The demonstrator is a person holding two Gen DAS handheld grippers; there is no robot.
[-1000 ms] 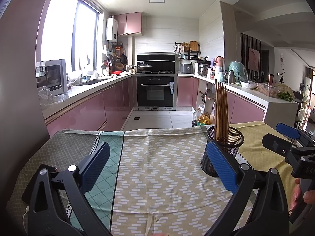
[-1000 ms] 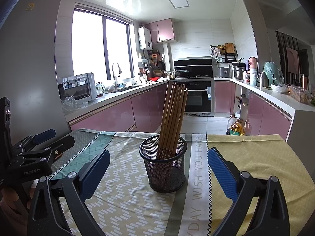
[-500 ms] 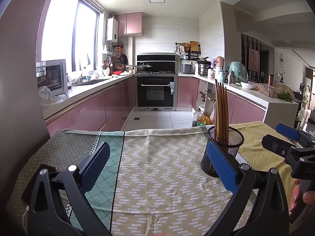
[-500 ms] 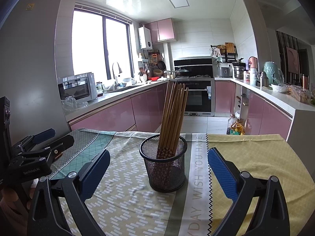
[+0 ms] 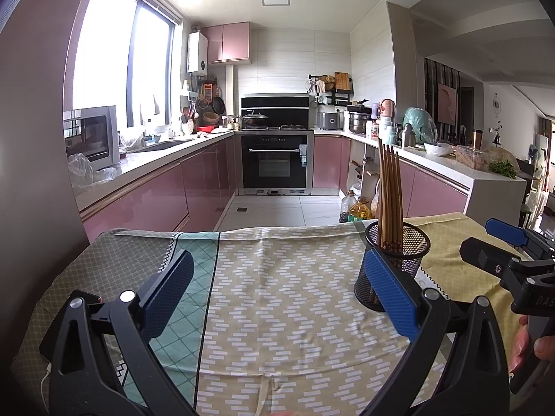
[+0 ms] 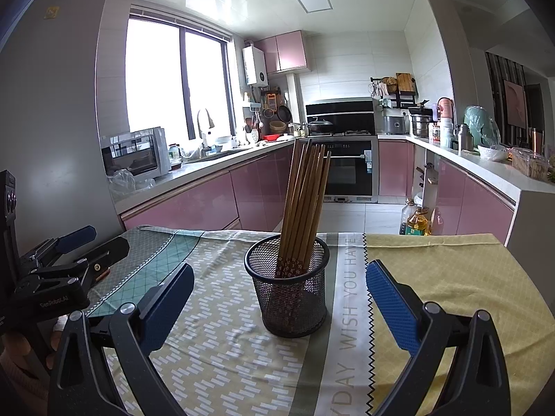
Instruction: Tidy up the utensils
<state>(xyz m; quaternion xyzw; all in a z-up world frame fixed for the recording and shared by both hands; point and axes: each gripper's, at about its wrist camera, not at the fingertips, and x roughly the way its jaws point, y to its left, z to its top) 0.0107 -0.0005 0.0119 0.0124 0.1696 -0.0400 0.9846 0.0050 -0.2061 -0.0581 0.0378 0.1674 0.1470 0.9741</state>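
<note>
While both claws hang spread and empty over the near edge of the table, the relation that matters is plain from the right wrist view: the right gripper (image 6: 277, 298) points straight at the mesh holder (image 6: 289, 284), which stands on the patterned tablecloth (image 6: 215, 353) just beyond and between its two blue pads (image 6: 392, 308), touching neither. Its jaws stand wide, wider than the holder's rim, and grip nothing.

A bundle of wooden chopsticks (image 6: 305, 204) stands in the holder, long axis nearly upright, leaning slightly to the right with tips fanned at the top.

From the left gripper (image 5: 277, 298), the same holder (image 5: 399, 260) lies off to the right, partly hidden behind that gripper's right pad, with only bare cloth between its wide jaws. It too holds nothing.

So the right hand looks the nearer and better aligned. Any grasp of the chopsticks would likely need that claw raised to meet the shafts above the rim, closing across their upright length.
</note>
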